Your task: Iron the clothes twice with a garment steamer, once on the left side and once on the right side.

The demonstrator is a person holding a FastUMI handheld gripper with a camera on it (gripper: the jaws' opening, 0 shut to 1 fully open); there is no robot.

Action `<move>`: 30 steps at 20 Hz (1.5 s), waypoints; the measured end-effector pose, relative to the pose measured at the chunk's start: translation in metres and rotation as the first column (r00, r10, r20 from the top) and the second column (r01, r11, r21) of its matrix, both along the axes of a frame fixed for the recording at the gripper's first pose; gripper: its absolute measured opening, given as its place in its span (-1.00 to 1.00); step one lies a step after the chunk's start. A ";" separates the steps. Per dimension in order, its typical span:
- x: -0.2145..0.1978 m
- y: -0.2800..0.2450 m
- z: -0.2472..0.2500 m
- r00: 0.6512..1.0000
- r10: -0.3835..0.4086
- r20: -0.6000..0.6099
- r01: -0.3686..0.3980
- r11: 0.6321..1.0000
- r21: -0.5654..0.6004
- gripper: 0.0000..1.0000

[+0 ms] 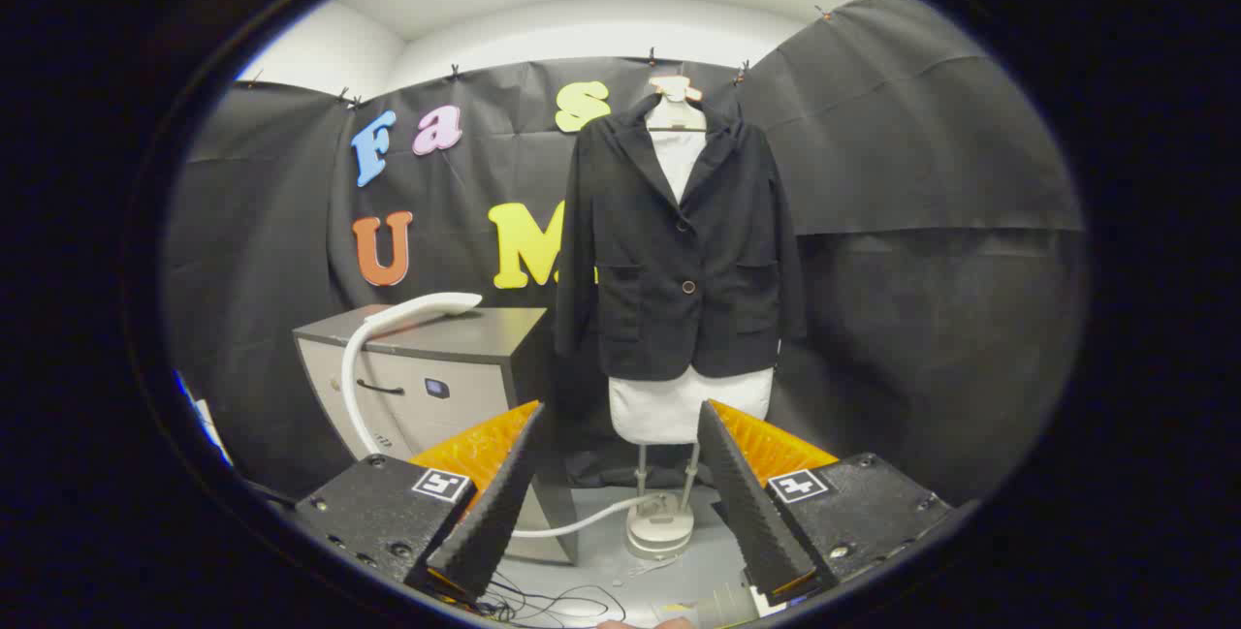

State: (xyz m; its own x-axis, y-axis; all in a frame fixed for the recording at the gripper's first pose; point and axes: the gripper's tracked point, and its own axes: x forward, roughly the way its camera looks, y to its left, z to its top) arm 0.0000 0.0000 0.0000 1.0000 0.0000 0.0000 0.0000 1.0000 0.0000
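Note:
A black jacket (679,251) hangs buttoned over a white mannequin torso (679,408) on a stand, straight ahead and beyond my fingers. The white steamer head (427,307) lies on top of a grey cabinet (436,367) to the left of the jacket, with its white hose (351,387) looping down the cabinet's front and along the floor toward the stand. My gripper (620,425) is open with nothing between its fingers, well short of both the jacket and the steamer head.
The mannequin's round base (661,527) stands on the grey floor just ahead of the fingers. Thin cables (553,600) trail on the floor below the gripper. Black cloth walls the booth on all sides.

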 end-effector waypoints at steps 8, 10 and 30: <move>0.017 0.019 0.010 1.000 0.026 -0.008 -0.026 1.000 -0.001 0.94; 0.021 0.025 0.010 0.999 0.027 -0.027 -0.026 1.000 0.012 0.94; 0.125 0.237 0.085 0.978 0.091 -0.189 -0.083 0.995 0.047 0.92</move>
State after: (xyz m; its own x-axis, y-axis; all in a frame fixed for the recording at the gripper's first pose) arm 0.1250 0.2370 0.0853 0.9777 0.0905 -0.1893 -0.0830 0.9954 0.0472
